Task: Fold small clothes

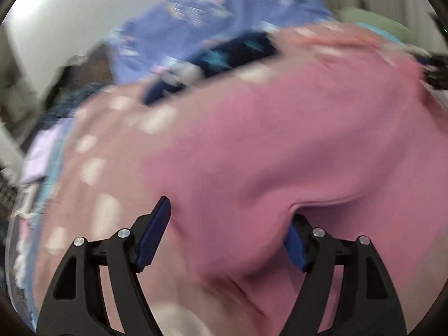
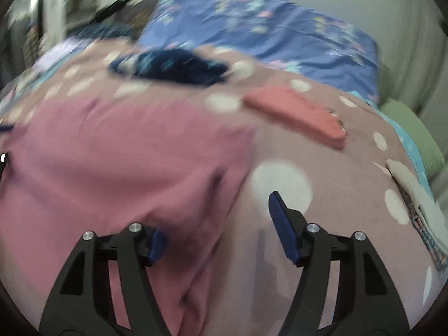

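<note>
A pink garment (image 1: pixel 266 140) lies spread over a mauve blanket with white dots (image 1: pixel 120 151) on a bed. My left gripper (image 1: pixel 229 210) stands open right over the garment. Pink cloth runs between its blue pads, and a fold hides the tip of the right-hand finger (image 1: pixel 296 240). In the right wrist view the same garment (image 2: pixel 112 154) fills the left half. My right gripper (image 2: pixel 217 215) is open at the garment's right edge; the cloth covers part of its left-hand finger (image 2: pixel 156 246), while the other finger is over bare blanket (image 2: pixel 350 196). Both views are blurred.
A folded salmon-coloured piece (image 2: pixel 296 114) lies on the blanket beyond the right gripper. A crumpled dark blue garment (image 2: pixel 173 67) sits farther back, with blue flowered bedding (image 2: pixel 266 36) behind it. Something green (image 2: pixel 414 131) is at the bed's right edge.
</note>
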The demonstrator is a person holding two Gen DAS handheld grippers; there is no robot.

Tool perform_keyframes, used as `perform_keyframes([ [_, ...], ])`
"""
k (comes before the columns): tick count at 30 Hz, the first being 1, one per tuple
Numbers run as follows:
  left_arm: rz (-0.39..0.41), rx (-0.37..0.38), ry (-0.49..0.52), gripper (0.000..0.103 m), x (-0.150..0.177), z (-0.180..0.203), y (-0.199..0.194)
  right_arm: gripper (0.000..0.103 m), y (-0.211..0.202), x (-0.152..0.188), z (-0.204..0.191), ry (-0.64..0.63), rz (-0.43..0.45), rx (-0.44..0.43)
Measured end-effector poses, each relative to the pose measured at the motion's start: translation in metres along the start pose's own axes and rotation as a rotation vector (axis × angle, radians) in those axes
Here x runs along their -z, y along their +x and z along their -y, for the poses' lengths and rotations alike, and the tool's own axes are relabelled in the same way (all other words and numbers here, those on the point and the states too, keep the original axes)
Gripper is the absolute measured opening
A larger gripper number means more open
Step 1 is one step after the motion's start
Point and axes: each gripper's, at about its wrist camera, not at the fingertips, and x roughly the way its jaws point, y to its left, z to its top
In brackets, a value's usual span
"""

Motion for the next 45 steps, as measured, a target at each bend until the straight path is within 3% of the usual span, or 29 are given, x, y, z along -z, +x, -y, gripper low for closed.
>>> perform_keyframes([
  [3, 0.033, -0.041, -0.206, 0.075, -0.022, -0.046, 0.009, 0.065, 0.012, -0.017, 0.030, 0.186, -0.010, -0.051],
  [5, 0.063, -0.014, -0.349, 0.075, -0.026, -0.078, 0.007, 0.065, 0.013, -0.019, 0.043, 0.256, -0.005, -0.082],
  [6, 0.072, -0.006, -0.372, 0.075, -0.026, -0.083, 0.006, 0.064, 0.011, -0.018, 0.046, 0.264, 0.002, -0.088],
  [7, 0.083, 0.001, -0.390, 0.075, -0.023, -0.090, 0.003, 0.063, 0.009, -0.017, 0.046, 0.262, 0.005, -0.089],
  [10, 0.073, 0.053, -0.357, 0.075, -0.016, -0.086, 0.002, 0.045, 0.009, -0.013, 0.048, 0.254, 0.003, -0.128],
  [12, 0.053, 0.112, -0.345, 0.075, -0.013, -0.075, 0.008, 0.027, 0.012, -0.013, 0.046, 0.251, -0.003, -0.177],
  [15, 0.017, 0.174, -0.327, 0.074, -0.015, -0.061, 0.022, 0.023, 0.019, -0.018, 0.041, 0.248, -0.012, -0.203],
  [17, -0.017, 0.202, -0.340, 0.066, -0.022, -0.056, 0.040, 0.023, 0.022, -0.024, 0.035, 0.240, -0.007, -0.227],
  [21, -0.074, 0.245, -0.373, 0.057, -0.029, -0.056, 0.066, 0.044, 0.027, -0.034, 0.020, 0.188, -0.006, -0.232],
  [24, -0.108, 0.253, -0.389, 0.045, -0.032, -0.057, 0.083, 0.044, 0.042, -0.040, 0.012, 0.153, -0.052, -0.206],
  [25, -0.113, 0.253, -0.398, 0.036, -0.034, -0.058, 0.087, 0.039, 0.048, -0.041, 0.011, 0.155, -0.067, -0.207],
  [26, -0.112, 0.257, -0.410, 0.015, -0.034, -0.059, 0.088, 0.011, 0.052, -0.042, 0.011, 0.160, -0.075, -0.204],
  [27, -0.105, 0.278, -0.434, 0.002, -0.035, -0.062, 0.087, 0.004, 0.055, -0.044, 0.012, 0.168, -0.081, -0.196],
  [29, -0.062, 0.292, -0.464, 0.002, -0.036, -0.067, 0.076, 0.003, 0.045, -0.046, 0.018, 0.209, -0.030, -0.191],
  [33, 0.053, 0.312, -0.467, 0.002, -0.043, -0.074, 0.036, 0.003, 0.003, -0.053, 0.031, 0.254, 0.108, -0.261],
  [38, 0.139, 0.249, -0.434, 0.002, -0.063, -0.087, 0.010, 0.003, 0.005, -0.072, 0.043, 0.287, 0.129, -0.275],
  [39, 0.128, 0.236, -0.435, 0.002, -0.065, -0.089, 0.016, 0.004, 0.012, -0.074, 0.043, 0.289, 0.117, -0.273],
  [42, -0.007, 0.219, -0.410, 0.006, -0.067, -0.081, 0.061, 0.011, 0.065, -0.075, 0.039, 0.275, -0.028, -0.212],
  [44, -0.100, 0.179, -0.369, 0.027, -0.059, -0.071, 0.087, 0.011, 0.083, -0.067, 0.038, 0.284, -0.095, -0.164],
  [45, -0.123, 0.156, -0.355, 0.032, -0.055, -0.066, 0.093, 0.011, 0.085, -0.060, 0.041, 0.304, -0.106, -0.163],
])
